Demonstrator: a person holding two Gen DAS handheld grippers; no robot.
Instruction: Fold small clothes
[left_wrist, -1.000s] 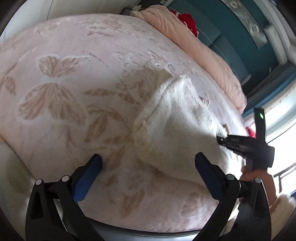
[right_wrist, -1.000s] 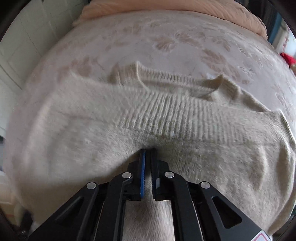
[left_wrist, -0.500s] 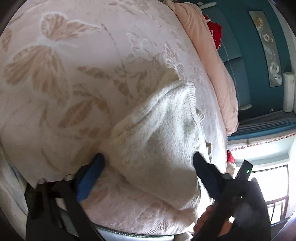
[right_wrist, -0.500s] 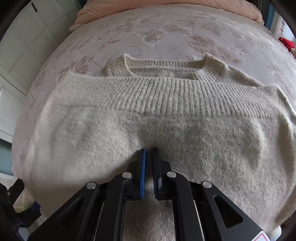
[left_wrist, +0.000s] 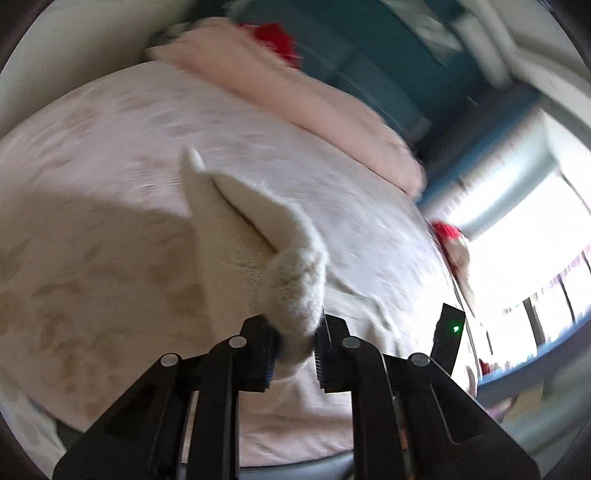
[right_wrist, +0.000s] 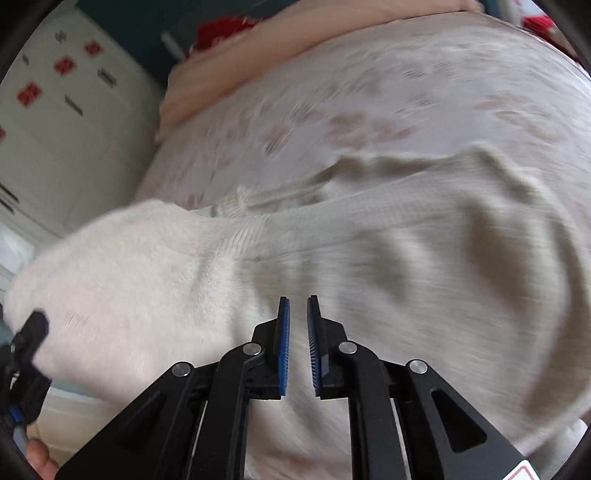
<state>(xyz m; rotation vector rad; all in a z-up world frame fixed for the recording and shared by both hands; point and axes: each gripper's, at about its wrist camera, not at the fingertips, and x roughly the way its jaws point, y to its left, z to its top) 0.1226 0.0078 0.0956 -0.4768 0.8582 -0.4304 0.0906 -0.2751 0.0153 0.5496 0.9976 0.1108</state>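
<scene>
Left wrist view first: the cream knit sweater (left_wrist: 258, 236) lies on the bed, and one bunched-up edge of it is lifted and pinched between the blue pads of the left gripper (left_wrist: 295, 349), so that one is clamped on the knit. The rest of the fabric trails away from the fingers up the middle of the frame, ending in a little pointed corner. It's all a bit motion-blurred.

From the right wrist cam the same sweater (right_wrist: 369, 258) fills most of the picture, spread across the bed with its ribbed band running sideways and a fluffier fold piled up on the left. The right gripper (right_wrist: 298, 343) sits over the knit with its jaws a small gap apart; nothing is between the pads, so it's not holding anything.

Underneath is a pale pink bedspread (left_wrist: 110, 147) with a faded leaf and butterfly print. A peach duvet (left_wrist: 295, 96) is heaped along the far edge, something red (left_wrist: 273, 37) sits behind it, and a teal wall (left_wrist: 369, 48) is beyond that. Bright window (left_wrist: 535, 240) off to the right.
</scene>
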